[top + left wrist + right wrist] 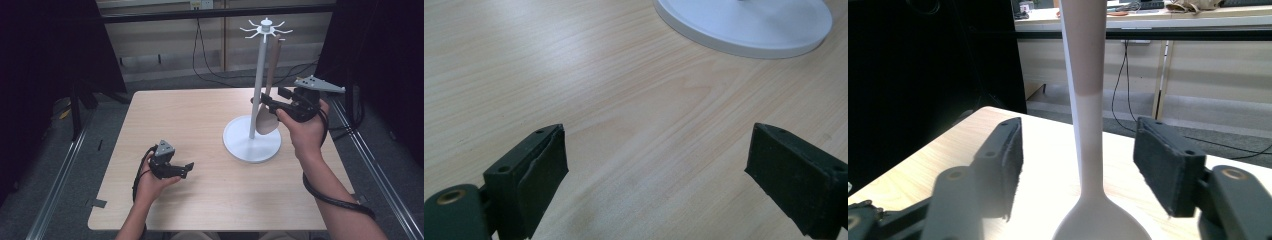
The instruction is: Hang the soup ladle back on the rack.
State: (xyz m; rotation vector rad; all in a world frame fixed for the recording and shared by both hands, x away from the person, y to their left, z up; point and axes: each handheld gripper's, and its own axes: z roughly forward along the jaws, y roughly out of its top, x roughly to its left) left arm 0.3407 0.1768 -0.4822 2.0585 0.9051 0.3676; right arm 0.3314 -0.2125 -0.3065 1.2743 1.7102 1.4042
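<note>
Pale wood grain covers the table [200, 130], which stands in a dim room with dark curtains at both sides and a low wall with cables behind. On the right part of the table stands a white rack [256, 95]: a round flat base, a thin pole and a small crown of hooks on top. From one hook hangs a long spoon [270, 100], beige at the bowl and more brownish along the upper handle, smooth and matte. Its bowl hangs low, just above the base, beside the pole.

The right gripper [267, 102] is at the spoon's neck. In the right gripper view the spoon [1088, 125] stands between the two pads [1168, 170], which are apart from it on both sides, so nothing is gripped. The left gripper [187, 167] rests low over the table, its jaws wide apart and empty, the rack's base [744, 25] ahead of it.
</note>
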